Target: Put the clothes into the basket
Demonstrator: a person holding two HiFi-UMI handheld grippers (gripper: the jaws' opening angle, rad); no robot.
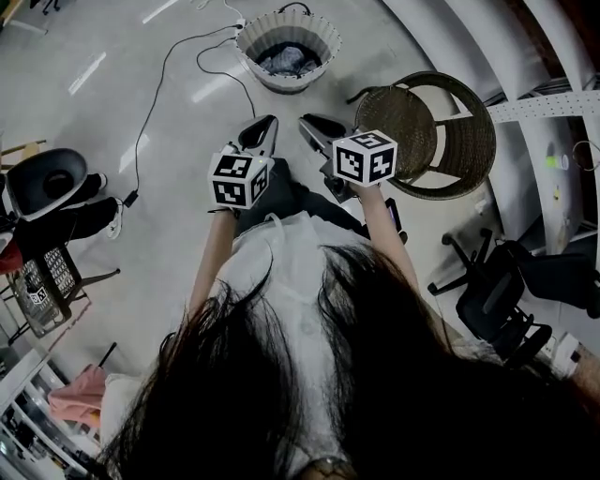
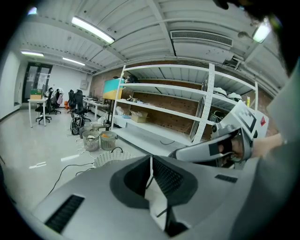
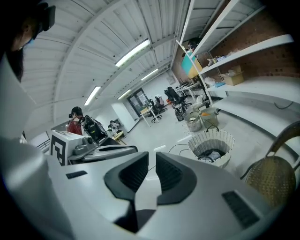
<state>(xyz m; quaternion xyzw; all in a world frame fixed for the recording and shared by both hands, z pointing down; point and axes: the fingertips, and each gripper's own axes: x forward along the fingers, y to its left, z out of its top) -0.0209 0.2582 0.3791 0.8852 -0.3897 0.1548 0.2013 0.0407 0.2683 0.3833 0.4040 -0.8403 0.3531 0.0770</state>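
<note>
The clothes (image 1: 283,61) lie as a dark, crumpled heap down in the bottom of the basket (image 1: 287,26), a white tub with pleated sides that stands on the pale floor.

Both tongs hang in the air on the person's (image 1: 291,281) side of the basket, well short of it and pointing towards it. The left gripper (image 1: 265,129) has its jaws pressed together with only a hairline between the ribbed pads and nothing caught there. Its own camera shows the basket's rim (image 2: 110,159) just past the tips of the left gripper (image 2: 150,159).

The right gripper (image 1: 317,126) is just beside it. Its jaws are drawn all but closed, with a thin slit of floor showing between them and no cloth in it. From the right gripper (image 3: 151,157) the basket (image 3: 212,140) sits ahead and a little to the right, the clothes (image 3: 211,154) visible inside. Neither tool touches the basket or what is in it.

The marker cubes (image 1: 240,178) sit behind the jaws, nearer the person than the basket.

A black cable (image 1: 159,84) snakes across the floor up to the basket's rim. A wicker chair (image 1: 427,131) stands near the basket, on the right gripper's side. Beyond the basket are two buckets (image 3: 201,119), and long white shelving (image 2: 187,108) runs past them. A black office chair (image 1: 497,300) stands well apart from the basket, beyond the wicker chair.
</note>
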